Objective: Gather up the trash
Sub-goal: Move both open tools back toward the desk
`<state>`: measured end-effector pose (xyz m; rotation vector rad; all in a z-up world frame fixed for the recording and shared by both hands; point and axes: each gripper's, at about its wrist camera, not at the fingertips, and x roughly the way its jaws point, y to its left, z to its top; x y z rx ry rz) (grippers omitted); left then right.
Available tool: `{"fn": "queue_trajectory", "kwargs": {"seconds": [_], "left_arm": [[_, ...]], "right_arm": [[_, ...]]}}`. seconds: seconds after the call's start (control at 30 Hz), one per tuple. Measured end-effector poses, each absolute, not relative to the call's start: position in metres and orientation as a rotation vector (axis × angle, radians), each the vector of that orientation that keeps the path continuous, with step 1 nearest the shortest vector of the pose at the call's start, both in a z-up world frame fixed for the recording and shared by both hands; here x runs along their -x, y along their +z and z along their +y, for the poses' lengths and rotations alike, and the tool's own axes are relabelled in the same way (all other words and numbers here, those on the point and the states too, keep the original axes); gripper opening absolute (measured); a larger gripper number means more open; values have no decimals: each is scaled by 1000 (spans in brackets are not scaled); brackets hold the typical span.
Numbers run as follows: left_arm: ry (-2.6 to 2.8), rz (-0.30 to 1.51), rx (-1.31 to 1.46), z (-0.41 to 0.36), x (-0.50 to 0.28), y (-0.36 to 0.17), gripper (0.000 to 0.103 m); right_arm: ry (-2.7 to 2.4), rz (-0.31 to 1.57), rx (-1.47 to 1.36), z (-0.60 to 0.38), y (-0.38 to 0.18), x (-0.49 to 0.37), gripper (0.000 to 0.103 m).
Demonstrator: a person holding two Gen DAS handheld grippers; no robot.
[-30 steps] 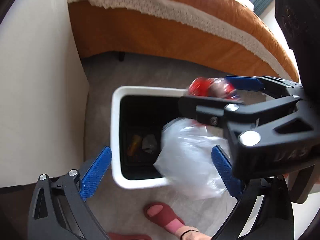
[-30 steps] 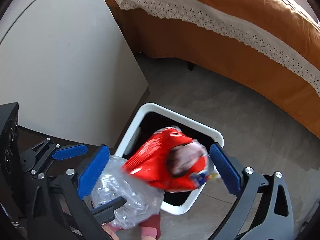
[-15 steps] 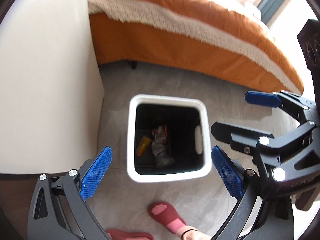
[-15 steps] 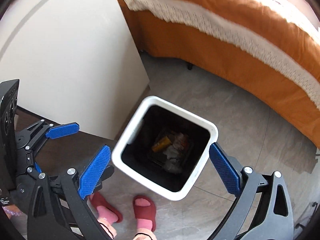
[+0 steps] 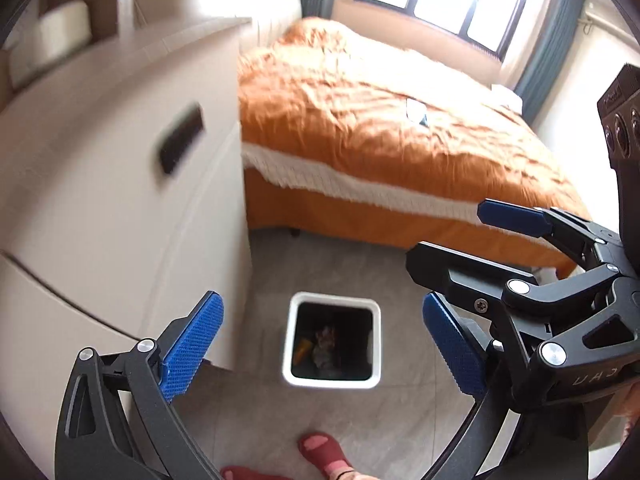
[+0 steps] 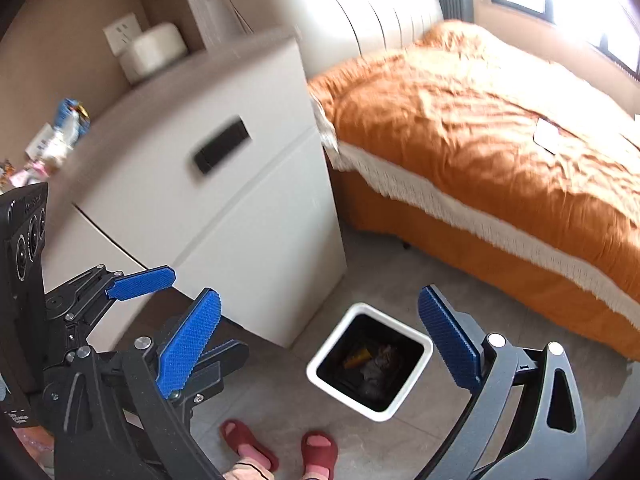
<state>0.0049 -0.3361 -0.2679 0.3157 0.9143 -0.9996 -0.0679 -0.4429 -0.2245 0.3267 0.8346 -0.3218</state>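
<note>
A white square trash bin [image 5: 289, 340] [image 6: 328, 350] stands on the grey tile floor beside the nightstand, far below both grippers, with crumpled trash inside. My left gripper [image 5: 322, 342] is open and empty, framing the bin from high up. My right gripper [image 6: 320, 342] is open and empty too; it also shows at the right of the left wrist view [image 5: 460, 240]. More wrappers [image 6: 60, 136] lie on the nightstand top at the far left of the right wrist view, blurred.
A white nightstand [image 6: 208, 184] with a dark handle slot stands left of the bin. An orange-covered bed [image 5: 380, 140] with a white fringe fills the right. A person's feet in red slippers [image 6: 280, 450] stand just in front of the bin.
One second ago a clear bag and a red wrapper were dropping from the open grippers into the bin. Since then both grippers have risen well above it and tilted up toward the room.
</note>
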Motion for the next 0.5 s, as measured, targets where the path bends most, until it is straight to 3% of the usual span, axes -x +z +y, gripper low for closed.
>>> {"fn": "queue_trajectory", "kwargs": {"seconds": [0.5], "left_arm": [[-747,677,-199,-233,-31,-119,98]], "right_arm": [[-129,652,-216,-370,-97,20,98]]}}
